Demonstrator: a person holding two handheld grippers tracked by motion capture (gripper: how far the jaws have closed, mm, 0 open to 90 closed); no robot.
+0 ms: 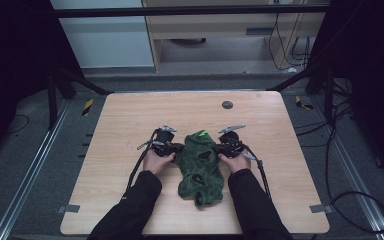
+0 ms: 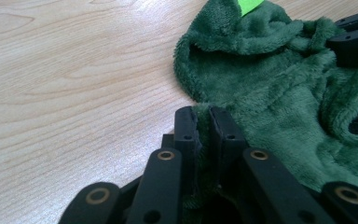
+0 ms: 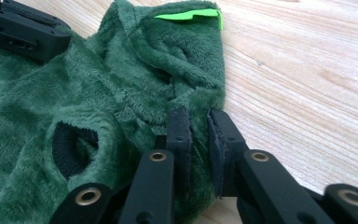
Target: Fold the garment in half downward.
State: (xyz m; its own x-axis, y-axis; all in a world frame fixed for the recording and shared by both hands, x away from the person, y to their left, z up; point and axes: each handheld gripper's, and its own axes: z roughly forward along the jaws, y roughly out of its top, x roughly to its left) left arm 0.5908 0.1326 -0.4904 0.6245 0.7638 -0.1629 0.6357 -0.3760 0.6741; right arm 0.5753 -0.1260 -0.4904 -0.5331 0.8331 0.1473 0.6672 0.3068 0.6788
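A dark green fleece garment (image 1: 200, 165) lies crumpled on the wooden table (image 1: 125, 120), with a bright green tag (image 1: 203, 133) at its far end. My left gripper (image 1: 177, 148) is at the garment's left edge and my right gripper (image 1: 219, 148) at its right edge, both near the far end. In the left gripper view the gripper (image 2: 203, 112) is shut on a fold of the fleece (image 2: 270, 93), and the right gripper (image 2: 354, 37) shows beyond it. In the right gripper view the gripper (image 3: 196, 114) pinches the fleece (image 3: 74, 102) below the tag (image 3: 186, 15). A dark opening (image 3: 70, 149) gapes in the cloth.
A small black disc (image 1: 227, 104) sits near the table's far edge. Grey tape (image 1: 68, 208) marks the near corners. Cables (image 1: 350, 200) trail over the floor on the right, and metal rails run along both sides of the table.
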